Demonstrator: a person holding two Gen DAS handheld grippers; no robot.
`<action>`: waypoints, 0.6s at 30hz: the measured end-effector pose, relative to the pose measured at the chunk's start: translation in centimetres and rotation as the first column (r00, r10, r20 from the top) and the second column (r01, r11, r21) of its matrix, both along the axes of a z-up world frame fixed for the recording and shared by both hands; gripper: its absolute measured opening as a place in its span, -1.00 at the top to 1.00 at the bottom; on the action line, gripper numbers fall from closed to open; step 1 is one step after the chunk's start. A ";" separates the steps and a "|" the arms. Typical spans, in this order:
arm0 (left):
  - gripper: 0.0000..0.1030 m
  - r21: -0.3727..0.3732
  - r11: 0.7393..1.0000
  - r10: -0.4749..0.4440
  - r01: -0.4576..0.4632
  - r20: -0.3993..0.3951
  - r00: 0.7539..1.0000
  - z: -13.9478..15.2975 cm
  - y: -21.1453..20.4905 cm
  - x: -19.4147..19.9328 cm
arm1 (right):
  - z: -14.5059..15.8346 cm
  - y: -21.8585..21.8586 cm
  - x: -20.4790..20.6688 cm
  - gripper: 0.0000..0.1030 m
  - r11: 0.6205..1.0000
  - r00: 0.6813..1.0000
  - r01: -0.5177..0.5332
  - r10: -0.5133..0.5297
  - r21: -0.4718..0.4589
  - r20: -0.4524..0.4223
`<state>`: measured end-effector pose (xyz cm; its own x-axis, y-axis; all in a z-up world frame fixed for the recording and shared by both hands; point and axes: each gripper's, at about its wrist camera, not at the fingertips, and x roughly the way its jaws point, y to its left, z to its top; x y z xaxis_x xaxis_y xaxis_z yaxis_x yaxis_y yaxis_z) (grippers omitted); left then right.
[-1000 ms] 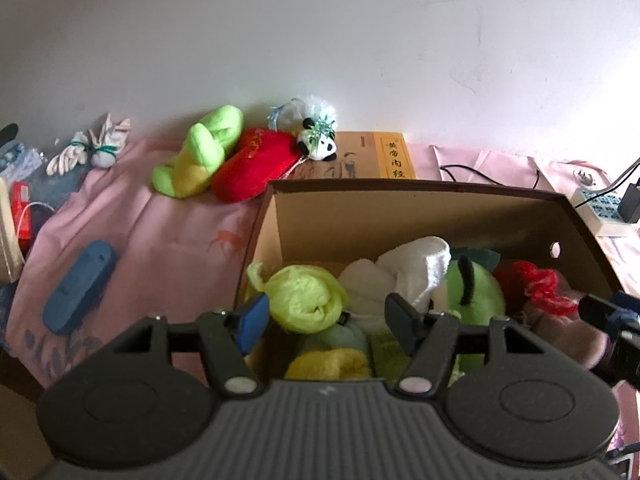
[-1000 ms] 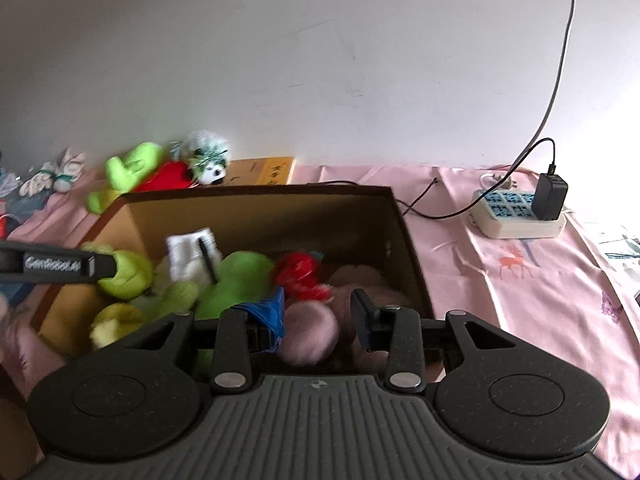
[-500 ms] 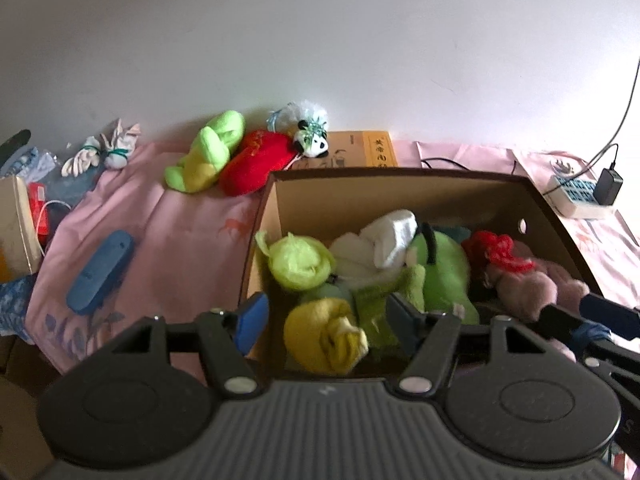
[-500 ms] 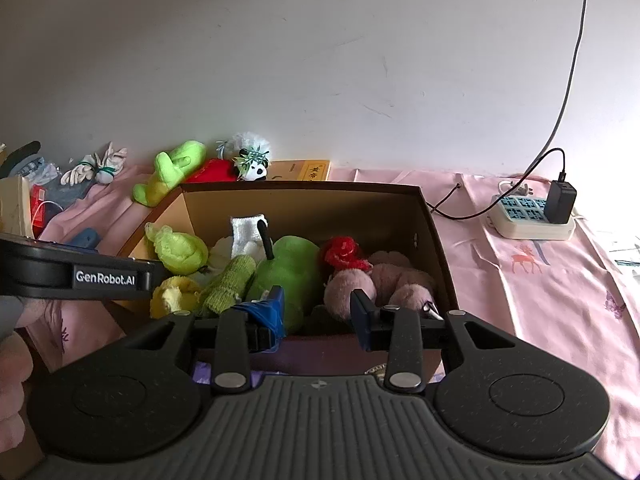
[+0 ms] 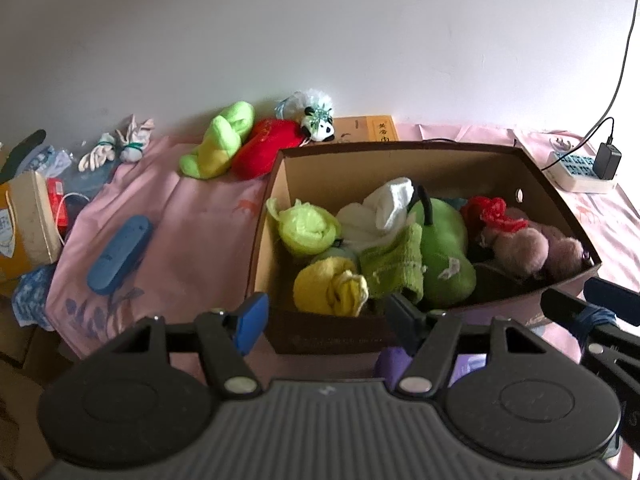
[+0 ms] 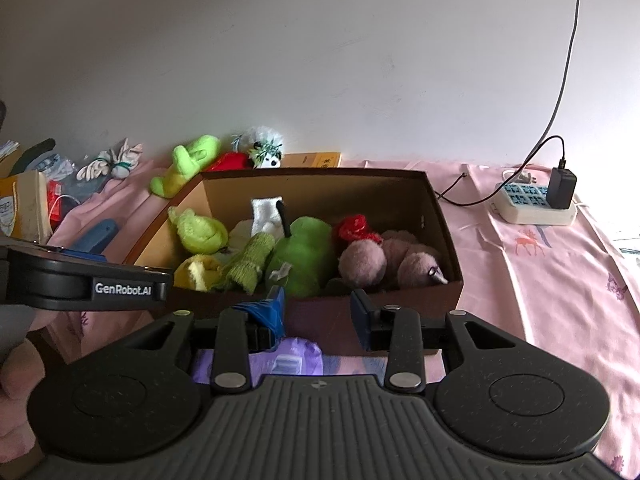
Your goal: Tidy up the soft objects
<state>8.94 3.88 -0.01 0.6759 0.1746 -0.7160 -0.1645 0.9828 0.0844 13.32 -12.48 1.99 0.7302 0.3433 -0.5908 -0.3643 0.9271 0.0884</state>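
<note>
Both my grippers hang just short of the cardboard box point(image 5: 264, 240), fingers parted and gripping nothing: the left gripper point(image 5: 326, 318) wide, the right gripper point(image 6: 318, 312) narrower. Beyond the box's far left corner, against the wall, the green plush point(image 5: 218, 142) and red plush point(image 5: 266, 152) lie slantwise, nearer my left.

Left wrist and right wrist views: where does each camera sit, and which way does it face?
Left wrist: on the left hand-held gripper, facing down over the cardboard box; the right hand-held gripper shows at the right edge.
Right wrist: on the right hand-held gripper, facing the box; the left one and a hand show at left.
Shared: box, green plush pear, power strip.
</note>
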 end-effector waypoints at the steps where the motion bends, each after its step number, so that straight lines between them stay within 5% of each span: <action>1: -0.33 0.000 1.000 0.002 -0.002 -0.003 1.000 -0.1 0.0 -0.2 | 0.0 -0.1 -0.2 0.62 1.000 1.000 0.001 -0.001 0.003 -0.002; 18: -0.35 0.016 1.000 0.001 -0.001 -0.033 0.999 -0.8 -0.9 -2.6 | -0.7 -1.1 -2.6 0.62 0.998 0.997 0.067 -0.067 -0.007 -0.044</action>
